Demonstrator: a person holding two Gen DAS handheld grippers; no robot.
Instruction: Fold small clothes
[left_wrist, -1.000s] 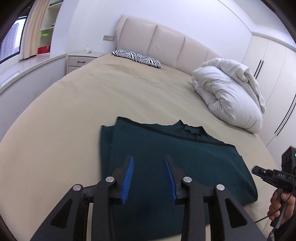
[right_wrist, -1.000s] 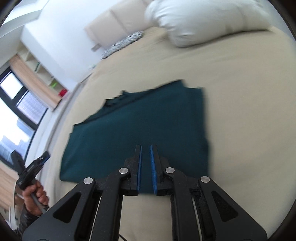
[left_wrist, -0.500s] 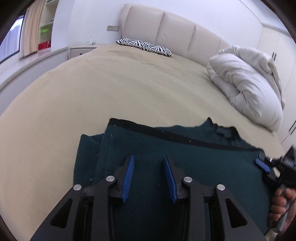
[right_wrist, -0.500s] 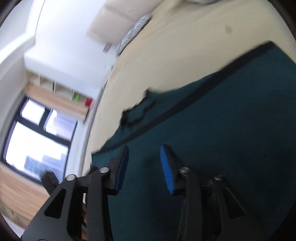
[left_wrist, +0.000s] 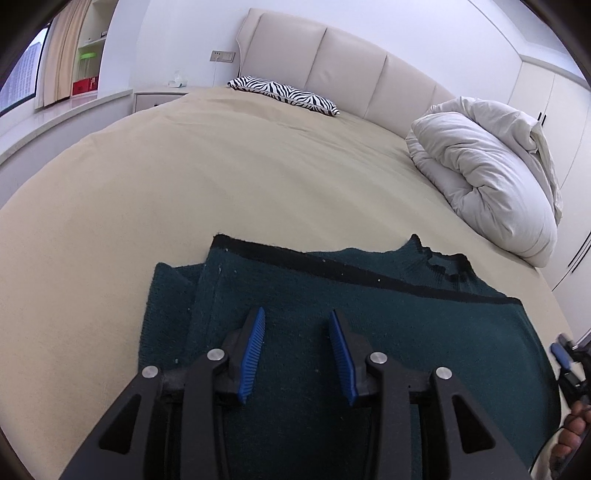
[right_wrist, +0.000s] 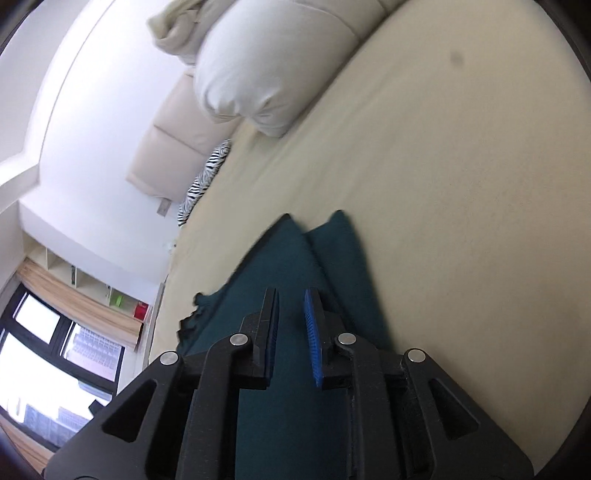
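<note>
Sweater (left_wrist: 369, 325) first — both tongs, left (left_wrist: 297, 352) and right (right_wrist: 291, 334), hang parted and empty just above its dark green knit, spread partly folded on the bed (left_wrist: 221, 177). Best to pinch matching edge corners — then lift evenly.

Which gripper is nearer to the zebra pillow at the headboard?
Hard to call: both sit at the foot end, far from the zebra pillow. The left gripper hovers over the sweater's left part; the right gripper is at its right edge.
</note>
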